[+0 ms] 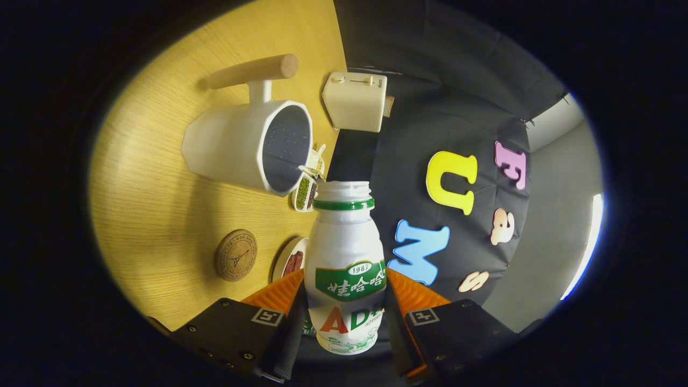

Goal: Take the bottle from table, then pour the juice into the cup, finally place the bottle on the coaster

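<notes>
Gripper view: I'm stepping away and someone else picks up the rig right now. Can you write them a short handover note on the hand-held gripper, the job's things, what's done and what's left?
Hand-held gripper: shut on the bottle, both orange fingers pressing its sides; cap is off.
The view is rolled sideways, so the bottle is tipped, its open mouth close to the rim of the white cup with the wooden handle.
Coaster: round cork, bare, on the wooden table near the cup.
Done: bottle taken from the table and brought to the cup.
No juice seen flowing, so I cannot tell how far the pour is.
Left: finish pouring, then set the bottle on the coaster.
</notes>
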### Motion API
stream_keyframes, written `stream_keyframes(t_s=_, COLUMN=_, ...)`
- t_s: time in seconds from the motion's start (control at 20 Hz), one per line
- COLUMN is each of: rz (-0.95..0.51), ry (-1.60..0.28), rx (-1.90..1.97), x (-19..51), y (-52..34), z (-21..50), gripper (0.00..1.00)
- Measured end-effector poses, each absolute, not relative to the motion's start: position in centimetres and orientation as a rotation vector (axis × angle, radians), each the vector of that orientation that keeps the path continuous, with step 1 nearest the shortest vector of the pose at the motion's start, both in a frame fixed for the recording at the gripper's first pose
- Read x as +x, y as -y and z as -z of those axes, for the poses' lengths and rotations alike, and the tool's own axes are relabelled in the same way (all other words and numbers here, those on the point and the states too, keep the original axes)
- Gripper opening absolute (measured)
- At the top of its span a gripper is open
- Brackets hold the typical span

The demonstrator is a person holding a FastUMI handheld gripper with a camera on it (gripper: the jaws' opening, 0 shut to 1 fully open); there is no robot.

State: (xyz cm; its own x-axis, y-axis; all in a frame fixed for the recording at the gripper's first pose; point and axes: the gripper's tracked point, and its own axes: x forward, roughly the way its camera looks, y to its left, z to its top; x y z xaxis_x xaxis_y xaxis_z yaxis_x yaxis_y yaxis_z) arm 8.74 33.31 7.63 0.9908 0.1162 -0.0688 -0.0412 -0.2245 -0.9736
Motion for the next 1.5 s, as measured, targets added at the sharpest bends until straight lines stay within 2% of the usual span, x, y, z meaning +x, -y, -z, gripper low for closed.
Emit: stream_keyframes(t_s=1.5, rz=-0.13, ry=0.092, rx=-1.969, x=9.2, y=-34.4, z=-8.2, gripper=0.69)
